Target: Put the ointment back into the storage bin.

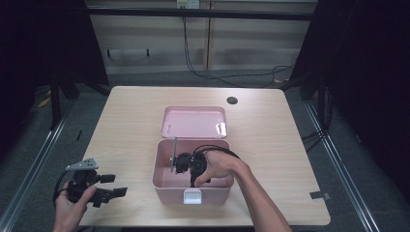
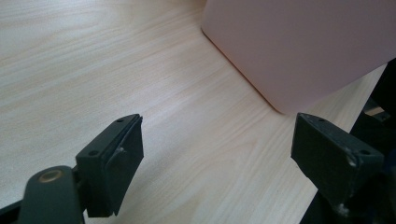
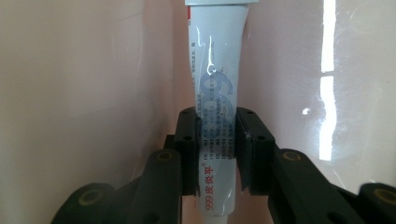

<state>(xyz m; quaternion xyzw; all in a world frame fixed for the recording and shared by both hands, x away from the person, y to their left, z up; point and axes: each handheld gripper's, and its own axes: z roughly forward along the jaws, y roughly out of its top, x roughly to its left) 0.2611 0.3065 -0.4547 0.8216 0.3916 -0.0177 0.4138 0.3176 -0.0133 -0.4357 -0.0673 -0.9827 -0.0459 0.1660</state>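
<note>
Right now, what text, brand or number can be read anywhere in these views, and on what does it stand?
"999皮炎平" in red, near the cap end of the white tube clamped by the right gripper.
Large grey "999" logo on the tube: legible.
Fine print beside it: too small to read.
Pink box, table: no text.

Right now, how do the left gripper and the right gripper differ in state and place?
The left gripper is open with nothing between its jaws; the right gripper is shut on a white tube. The left gripper hovers over the bare table beside the pink box; the right gripper reaches inside that box. Both have black jaws and are hand-held.
</note>
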